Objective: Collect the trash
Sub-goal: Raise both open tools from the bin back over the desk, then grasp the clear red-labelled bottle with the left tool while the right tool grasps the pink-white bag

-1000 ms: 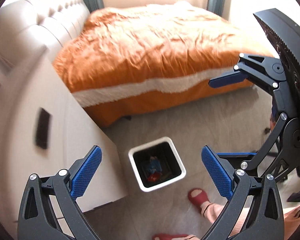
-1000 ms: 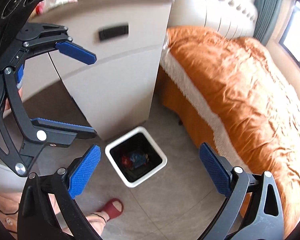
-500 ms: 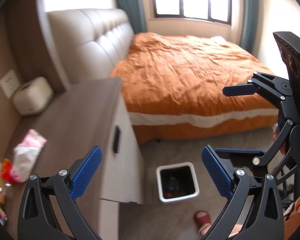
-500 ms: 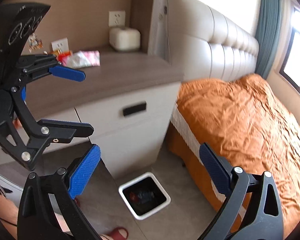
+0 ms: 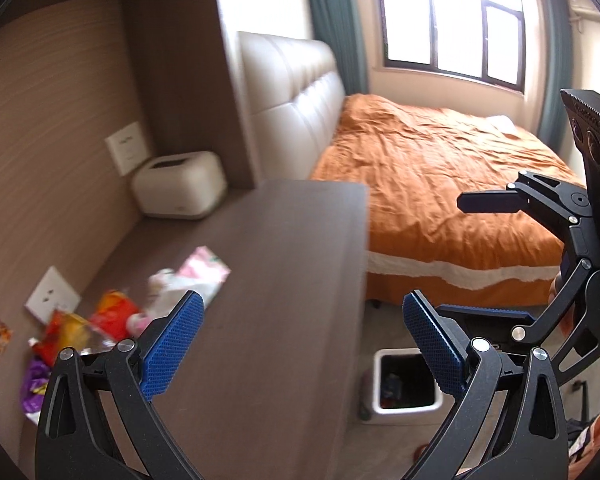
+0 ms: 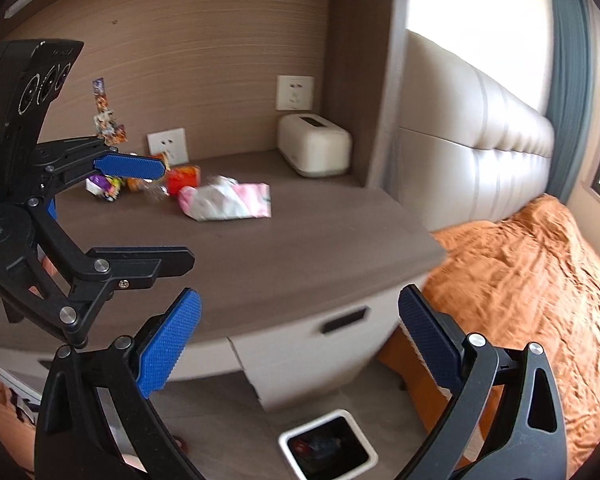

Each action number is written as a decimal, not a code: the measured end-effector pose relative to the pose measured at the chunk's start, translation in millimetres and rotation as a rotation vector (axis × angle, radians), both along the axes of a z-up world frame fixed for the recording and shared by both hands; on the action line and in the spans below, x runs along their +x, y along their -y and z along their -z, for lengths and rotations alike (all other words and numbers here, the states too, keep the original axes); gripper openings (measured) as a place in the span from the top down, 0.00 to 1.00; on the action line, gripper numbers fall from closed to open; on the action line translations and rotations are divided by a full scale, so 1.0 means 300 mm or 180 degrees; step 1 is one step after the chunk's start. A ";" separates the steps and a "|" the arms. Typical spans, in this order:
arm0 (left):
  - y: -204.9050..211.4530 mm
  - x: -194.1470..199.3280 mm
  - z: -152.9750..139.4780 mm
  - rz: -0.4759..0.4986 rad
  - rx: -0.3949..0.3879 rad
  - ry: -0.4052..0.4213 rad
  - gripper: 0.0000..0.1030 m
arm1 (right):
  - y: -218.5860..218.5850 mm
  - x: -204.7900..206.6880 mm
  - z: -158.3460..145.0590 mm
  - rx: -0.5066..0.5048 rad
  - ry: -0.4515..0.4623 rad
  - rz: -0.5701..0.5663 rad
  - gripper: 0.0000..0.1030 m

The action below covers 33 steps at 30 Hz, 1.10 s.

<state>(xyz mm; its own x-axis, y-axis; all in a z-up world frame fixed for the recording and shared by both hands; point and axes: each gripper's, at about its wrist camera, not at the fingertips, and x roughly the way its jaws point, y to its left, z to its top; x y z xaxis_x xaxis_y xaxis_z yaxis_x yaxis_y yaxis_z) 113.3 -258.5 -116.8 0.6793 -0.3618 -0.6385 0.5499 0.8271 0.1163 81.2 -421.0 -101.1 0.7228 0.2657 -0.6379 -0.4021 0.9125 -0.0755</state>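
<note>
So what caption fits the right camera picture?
Both open grippers, right and left, face wrappers on the nightstand.

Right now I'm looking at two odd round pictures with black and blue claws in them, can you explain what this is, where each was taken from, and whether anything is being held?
The claws are two hand-held grippers, one in each of a person's hands; there is no robot arm. Each carries a wide-angle camera looking along its own two blue-padded fingers, hence the round, bent look.

One picture comes from the left gripper; the other gripper shows at its right edge. The other picture comes from the right gripper, with the left one at its left edge. Both are open and hold nothing.

On the brown cabinet top lie a pink and white packet, a cluster of colourful snack wrappers and a cream box by the wall. On the floor stands a white trash bin with some trash inside, beside an orange-covered bed.
</note>
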 end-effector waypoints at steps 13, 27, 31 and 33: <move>-0.406 0.204 0.052 -0.0618 0.0123 -0.0030 0.05 | -0.329 0.200 0.069 0.0036 -0.0105 -0.0158 0.04; -0.609 0.525 0.254 -0.0217 0.0433 -0.0400 0.05 | -0.582 0.436 0.204 -0.0533 -0.0242 -0.0494 0.04; -0.607 0.590 0.301 -0.0093 0.0501 -0.0432 0.05 | -0.651 0.500 0.244 -0.0666 -0.0309 -0.0753 0.04; -0.593 0.609 0.307 0.0032 0.0502 -0.0465 0.05 | -0.688 0.518 0.257 -0.0796 -0.0290 -0.0912 0.04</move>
